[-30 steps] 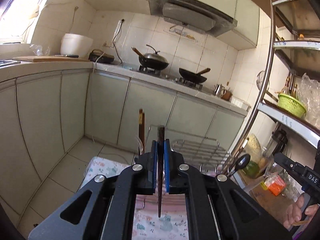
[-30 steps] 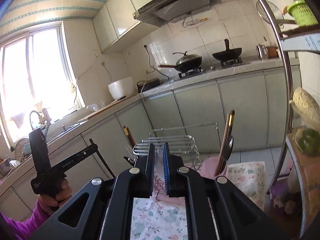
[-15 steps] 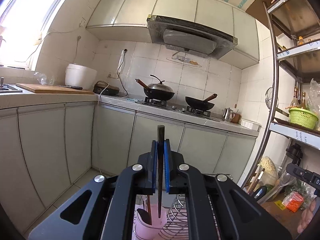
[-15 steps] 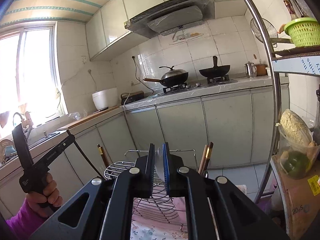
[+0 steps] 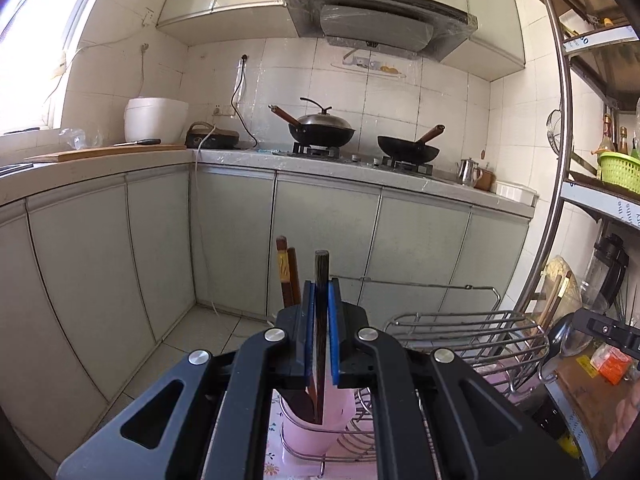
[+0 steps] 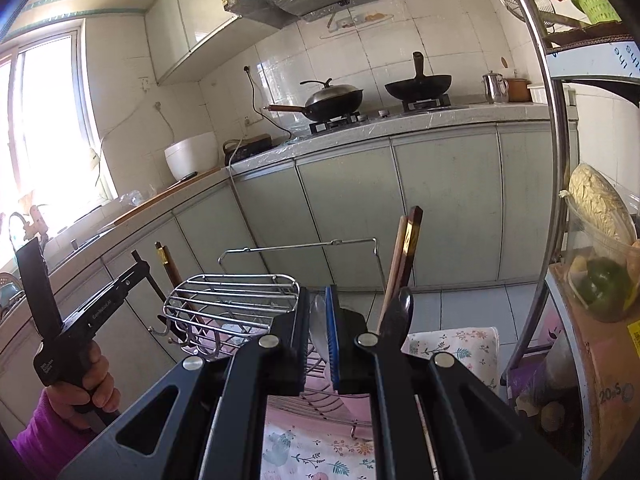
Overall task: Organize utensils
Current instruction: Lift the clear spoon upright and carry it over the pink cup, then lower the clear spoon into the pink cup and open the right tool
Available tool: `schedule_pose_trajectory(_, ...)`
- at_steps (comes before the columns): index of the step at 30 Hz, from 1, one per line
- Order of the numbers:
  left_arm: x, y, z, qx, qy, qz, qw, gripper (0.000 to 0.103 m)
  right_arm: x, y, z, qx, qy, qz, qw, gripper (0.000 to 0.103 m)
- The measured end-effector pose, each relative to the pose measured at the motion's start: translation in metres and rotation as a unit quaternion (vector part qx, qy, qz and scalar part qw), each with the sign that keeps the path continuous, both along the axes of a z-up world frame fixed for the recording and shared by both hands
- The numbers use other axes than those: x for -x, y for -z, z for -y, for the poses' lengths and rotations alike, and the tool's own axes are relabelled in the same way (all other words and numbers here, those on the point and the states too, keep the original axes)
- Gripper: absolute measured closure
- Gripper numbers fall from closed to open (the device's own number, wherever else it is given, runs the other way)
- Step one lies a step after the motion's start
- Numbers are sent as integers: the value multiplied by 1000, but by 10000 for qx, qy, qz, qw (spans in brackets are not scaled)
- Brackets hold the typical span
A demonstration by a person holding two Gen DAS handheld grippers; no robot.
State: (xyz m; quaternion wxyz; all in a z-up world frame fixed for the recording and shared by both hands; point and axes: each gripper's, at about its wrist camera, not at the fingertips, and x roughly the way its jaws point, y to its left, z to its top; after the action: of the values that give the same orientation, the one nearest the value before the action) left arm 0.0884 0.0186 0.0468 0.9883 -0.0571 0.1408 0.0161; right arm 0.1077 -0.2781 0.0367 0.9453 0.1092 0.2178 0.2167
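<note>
My left gripper [image 5: 320,292] is shut on a dark wooden chopstick [image 5: 321,280], held upright with its lower end over the pink utensil cup [image 5: 316,420]. Other chopsticks [image 5: 287,272] stand in that cup. My right gripper [image 6: 319,304] is shut on a pale translucent spoon [image 6: 318,324], above the wire dish rack [image 6: 240,300]. Chopsticks [image 6: 406,256] and a dark spoon [image 6: 398,316] stand in a holder just right of it. The left gripper also shows in the right wrist view [image 6: 86,312], held by a hand.
The wire rack [image 5: 460,332] stands on a floral cloth [image 6: 320,456]. A metal shelf [image 5: 580,200] with jars and a green basket is on the right. Kitchen cabinets and a stove with two woks [image 5: 324,128] lie behind.
Both cameras tilted back down after pointing higher. The left gripper has brought the chopstick down over the pink cup. The right gripper has come lower over the rack, still holding the spoon.
</note>
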Motion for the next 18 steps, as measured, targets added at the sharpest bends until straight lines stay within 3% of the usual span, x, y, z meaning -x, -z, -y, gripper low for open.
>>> schedule_pose_trajectory(9, -21, 33, -1, 36, 115, -793, 9968, 97, -8, 22, -14, 262, -44, -330, 9991, 95)
schedule_pose_trajectory(14, -20, 40, -1, 44, 194, -925, 9955, 96, -8, 30, -25, 484, -121, -427, 9978, 93)
schedule_pose_trajectory(16, -18, 39, 0, -14, 185, -898, 9958, 90, -6, 32, -29, 559, -134, -433, 9974, 90)
schedule_pose_trajectory(18, -14, 36, -1, -24, 187, -818, 9965, 81, -4, 30, -30, 594, -105, -405, 9974, 76)
